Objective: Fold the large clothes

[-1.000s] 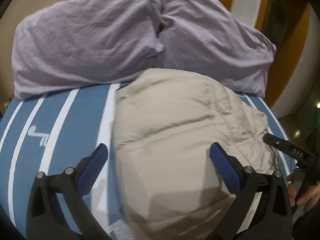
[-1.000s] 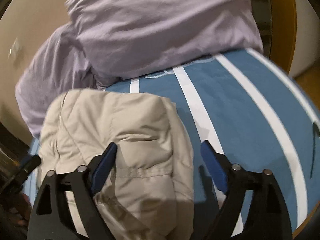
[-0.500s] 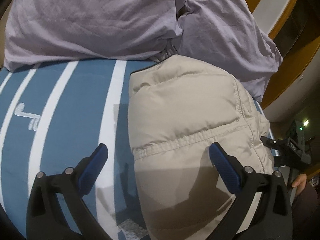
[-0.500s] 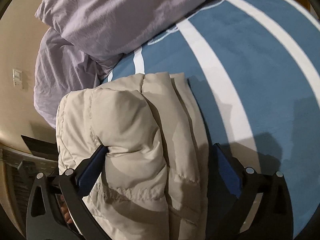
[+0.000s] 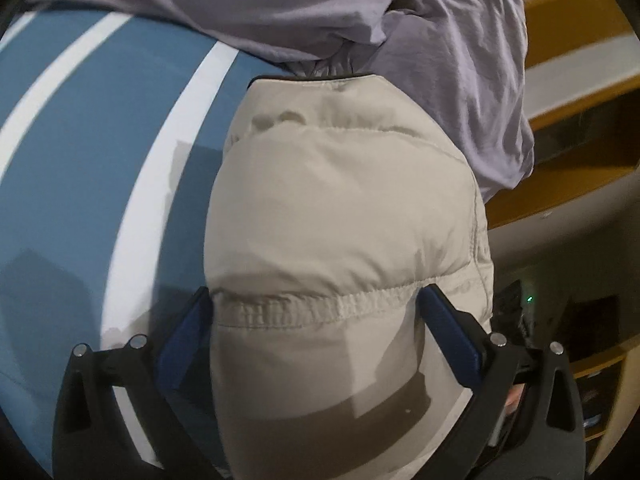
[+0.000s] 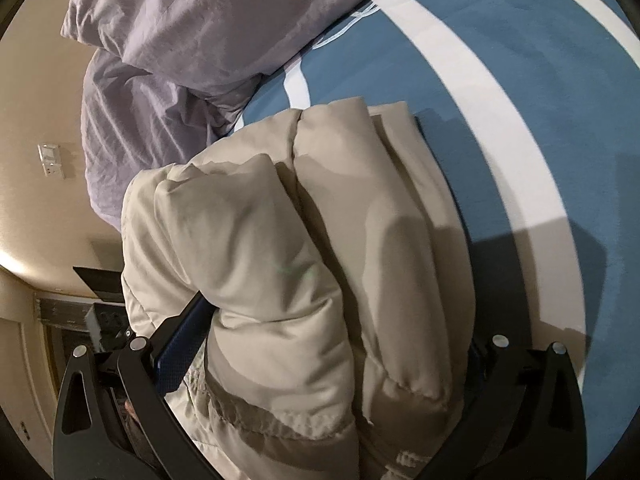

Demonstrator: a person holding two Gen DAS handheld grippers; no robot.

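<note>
The left claw (image 5: 316, 320) stands spread wide, its blue pads flanking the near end of the jacket (image 5: 340, 220); the left pad sits against the bundle's edge, but no pinch is evident. The right claw (image 6: 320, 344) is likewise spread to its widest, straddling the same jacket (image 6: 300, 260) from the other wrist view, its right pad hidden behind the padding, so contact there cannot be told. The jacket, beige and quilted, lies folded into a thick bundle on the bed (image 5: 100, 140), on a blue cover with white stripes, its far end just beside the pillows (image 5: 280, 0). Judged from its puffed panels, it is light, soft and springy, with a smooth shell likely to slip; layers may spring open if released loosely. Best hold appears to be the stitched elastic hem nearest the claws, or a firm pinch through all layers at the bundle's edge. Its long axis runs away from the claws toward the pillows, roughly along the stripes.
</note>
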